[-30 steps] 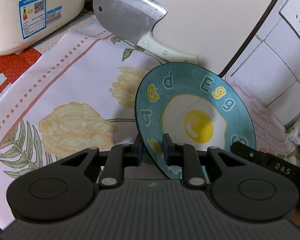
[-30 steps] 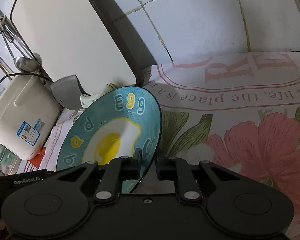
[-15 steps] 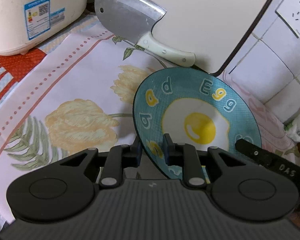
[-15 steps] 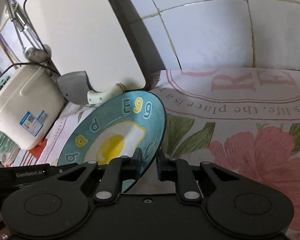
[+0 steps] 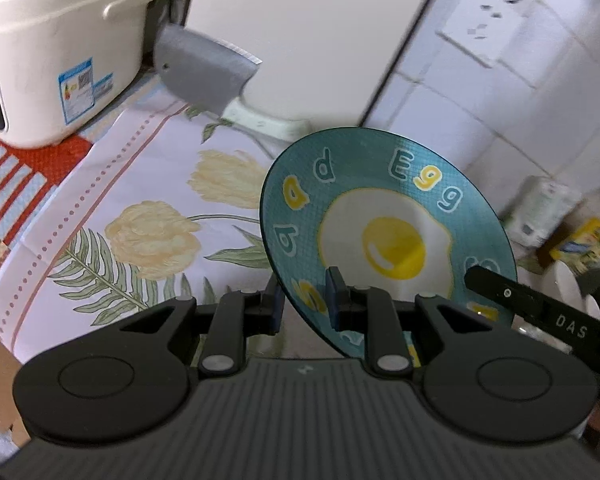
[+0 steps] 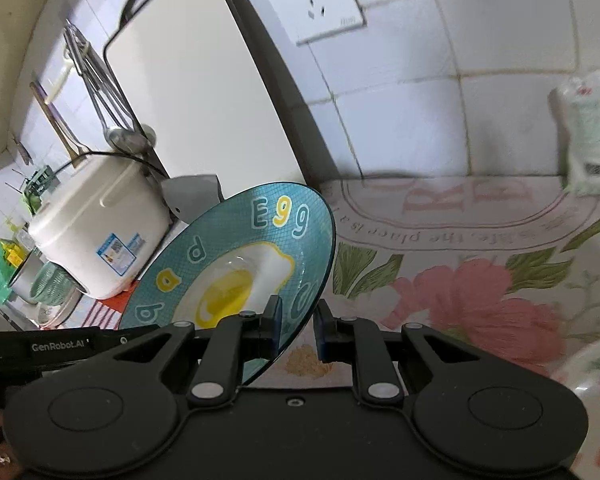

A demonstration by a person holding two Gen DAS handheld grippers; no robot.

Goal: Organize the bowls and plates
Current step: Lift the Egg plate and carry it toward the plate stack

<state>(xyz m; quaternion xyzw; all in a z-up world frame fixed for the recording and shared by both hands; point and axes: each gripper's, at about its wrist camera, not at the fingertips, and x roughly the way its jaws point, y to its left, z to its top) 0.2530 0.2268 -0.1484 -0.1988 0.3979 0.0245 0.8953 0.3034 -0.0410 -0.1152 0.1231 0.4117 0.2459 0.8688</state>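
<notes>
A teal plate [image 5: 388, 236] printed with a fried egg and the word "Egg" hangs tilted above the floral cloth, held from two sides. My left gripper [image 5: 304, 308] is shut on its lower left rim, one pad on the face and one behind. In the right wrist view the same plate [image 6: 236, 264] slants up to the left, and my right gripper [image 6: 296, 328] is shut on its lower right rim. The right gripper's finger [image 5: 540, 312] shows at the plate's right edge in the left wrist view. The left gripper's body [image 6: 60, 346] shows at the left of the right wrist view.
A cream rice cooker [image 5: 52, 68] stands at the back left, with a cleaver [image 5: 204, 68] leaning on a white cutting board [image 5: 300, 40]. A wall socket [image 6: 312, 0] sits on the tiles. A flowered white dish [image 6: 596, 380] lies at the lower right, a packet [image 6: 588, 128] by the wall.
Both grippers have risen with the plate held between them. The cloth has dropped away below, and the cooker's lid, the hanging utensils and the wall socket have come into view.
</notes>
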